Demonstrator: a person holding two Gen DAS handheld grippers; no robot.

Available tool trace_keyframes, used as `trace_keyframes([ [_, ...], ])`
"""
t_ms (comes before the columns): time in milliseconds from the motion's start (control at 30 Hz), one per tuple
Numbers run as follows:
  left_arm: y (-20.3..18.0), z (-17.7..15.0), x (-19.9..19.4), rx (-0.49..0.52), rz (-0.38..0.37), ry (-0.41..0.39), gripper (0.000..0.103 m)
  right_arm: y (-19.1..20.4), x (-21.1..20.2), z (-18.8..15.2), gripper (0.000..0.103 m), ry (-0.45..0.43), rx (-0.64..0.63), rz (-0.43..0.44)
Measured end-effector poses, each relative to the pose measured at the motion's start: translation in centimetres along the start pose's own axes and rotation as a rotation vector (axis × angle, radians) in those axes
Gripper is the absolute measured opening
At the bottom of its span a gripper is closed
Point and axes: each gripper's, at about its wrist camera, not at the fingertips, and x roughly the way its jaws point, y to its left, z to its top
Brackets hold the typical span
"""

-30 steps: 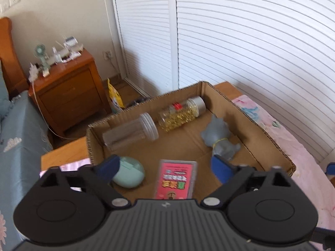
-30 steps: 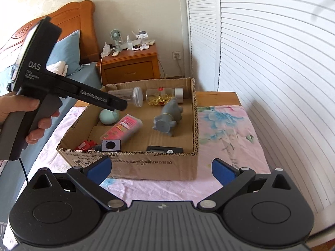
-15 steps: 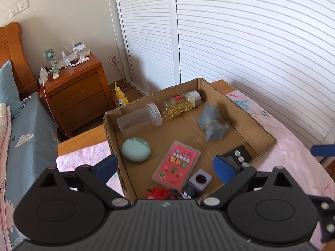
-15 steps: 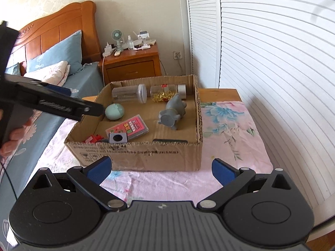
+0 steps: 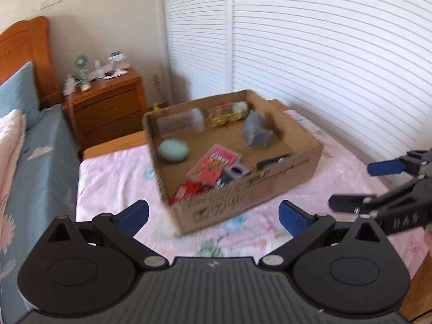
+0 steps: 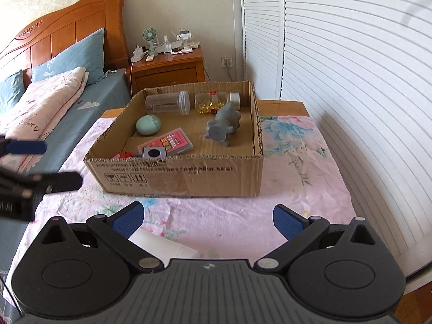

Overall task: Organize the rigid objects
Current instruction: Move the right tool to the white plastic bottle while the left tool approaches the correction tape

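- On the counter, the box (image 6: 178,178) already holds most things; a white bottle (image 6: 164,248) lies outside, just before it.
- Right claw (image 6: 208,220), released and empty, should straddle the bottle squarely.
- Left claw (image 5: 213,216), empty and still opening, should stay clear of the box.

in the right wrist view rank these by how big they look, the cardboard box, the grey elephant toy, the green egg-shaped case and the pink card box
1. cardboard box, clearly largest.
2. pink card box and grey elephant toy: look about alike, not ranked.
3. green egg-shaped case, smallest.
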Motion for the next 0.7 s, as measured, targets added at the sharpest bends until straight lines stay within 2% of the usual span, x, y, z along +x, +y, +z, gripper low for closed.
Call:
trace_keyframes([
  [167,0.2,-3.2,-0.4,-0.078,0.047,-0.009,0.102,0.1,1.3,-1.7,0.103,0.006,0.018,-0.002],
  [233,0.2,-4.4,-0.5,-0.106,0.085,-0.021,0.102,0.7,1.9,-2.3,0.103,0.016,0.008,-0.006],
  [367,0.5,-6.1,-0.5,-0.165,0.106,-0.017,0.102,2.3,2.5,-3.1,0.103,0.023,-0.028,0.001],
  [467,1.0,-6.8,-0.4,-0.174,0.127,-0.006,0.102,3.7,2.9,-3.3,0.103,0.035,-0.062,0.015],
  [700,2.1,-8.2,-0.9,-0.157,0.179,0.009,0.102,7.2,4.2,-3.8,0.103,0.063,-0.167,-0.024],
])
